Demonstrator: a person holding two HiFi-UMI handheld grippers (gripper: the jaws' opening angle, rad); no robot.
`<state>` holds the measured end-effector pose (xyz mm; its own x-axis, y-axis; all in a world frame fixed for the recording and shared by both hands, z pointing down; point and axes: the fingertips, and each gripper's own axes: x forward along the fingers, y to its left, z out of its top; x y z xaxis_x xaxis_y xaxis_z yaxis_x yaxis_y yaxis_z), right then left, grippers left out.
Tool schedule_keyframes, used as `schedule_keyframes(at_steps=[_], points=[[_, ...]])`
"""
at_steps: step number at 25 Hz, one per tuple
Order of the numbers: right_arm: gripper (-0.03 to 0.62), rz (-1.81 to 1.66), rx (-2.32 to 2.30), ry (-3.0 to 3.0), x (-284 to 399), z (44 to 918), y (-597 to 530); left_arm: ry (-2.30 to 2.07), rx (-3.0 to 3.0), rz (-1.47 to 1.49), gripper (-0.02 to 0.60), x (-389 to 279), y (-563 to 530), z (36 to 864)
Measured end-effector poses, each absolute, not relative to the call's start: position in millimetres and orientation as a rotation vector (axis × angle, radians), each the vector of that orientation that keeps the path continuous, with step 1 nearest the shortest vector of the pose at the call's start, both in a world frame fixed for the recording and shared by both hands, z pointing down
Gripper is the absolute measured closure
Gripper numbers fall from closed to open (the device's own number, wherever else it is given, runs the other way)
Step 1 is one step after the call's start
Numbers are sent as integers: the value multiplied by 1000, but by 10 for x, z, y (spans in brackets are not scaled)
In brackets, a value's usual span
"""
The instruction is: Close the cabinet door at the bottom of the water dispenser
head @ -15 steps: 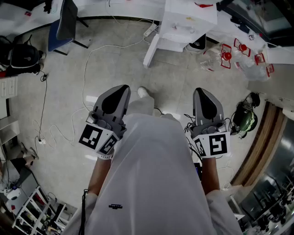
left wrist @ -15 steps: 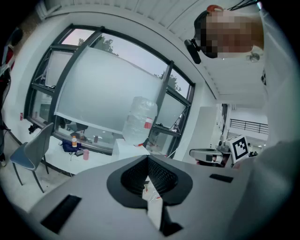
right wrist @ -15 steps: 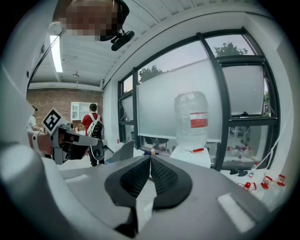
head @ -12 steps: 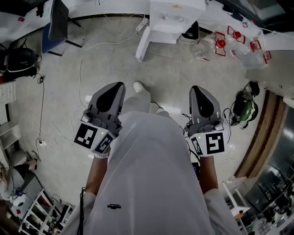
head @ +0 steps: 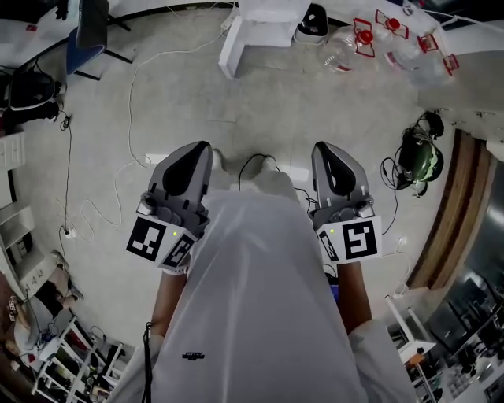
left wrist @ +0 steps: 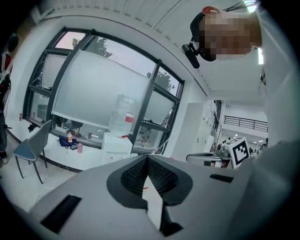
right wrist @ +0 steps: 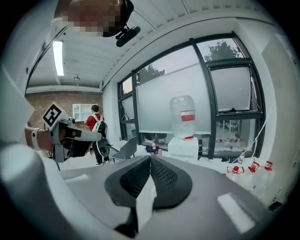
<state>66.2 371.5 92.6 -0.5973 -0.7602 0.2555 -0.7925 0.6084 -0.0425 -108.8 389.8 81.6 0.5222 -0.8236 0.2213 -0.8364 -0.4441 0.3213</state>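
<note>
Fingers pressed flat together on the left gripper, nothing between. Same on the right gripper: fingers closed, empty. Held side by side and apart, tips forward over bare floor. Well ahead, at the head view's top edge: water dispenser, bottom cabinet door swung out, free edge jutting into the floor space. Open floor in between. Chair off left, clear bottles off right of the dispenser.
</note>
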Motion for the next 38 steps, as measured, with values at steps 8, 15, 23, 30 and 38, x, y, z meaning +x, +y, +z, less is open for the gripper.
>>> schedule_keyframes(at_steps=[8, 15, 23, 30, 38], points=[[585, 235, 1334, -2621, 284, 862, 3822, -1401, 2409, 21, 575, -1592, 3973, 656], [585, 216, 1380, -2620, -333, 842, 3804, -1432, 2408, -21, 575, -2413, 4057, 652], [585, 235, 1510, -2538, -821, 975, 3868, -1317, 2440, 9, 575, -2993, 3951, 848], [585, 293, 1556, -2483, -856, 1105, 3695, -1198, 2459, 57, 575, -2906, 3607, 958], [585, 357, 1591, -2469, -604, 1306, 2830, -1132, 2470, 156, 575, -2550, 2697, 1064]])
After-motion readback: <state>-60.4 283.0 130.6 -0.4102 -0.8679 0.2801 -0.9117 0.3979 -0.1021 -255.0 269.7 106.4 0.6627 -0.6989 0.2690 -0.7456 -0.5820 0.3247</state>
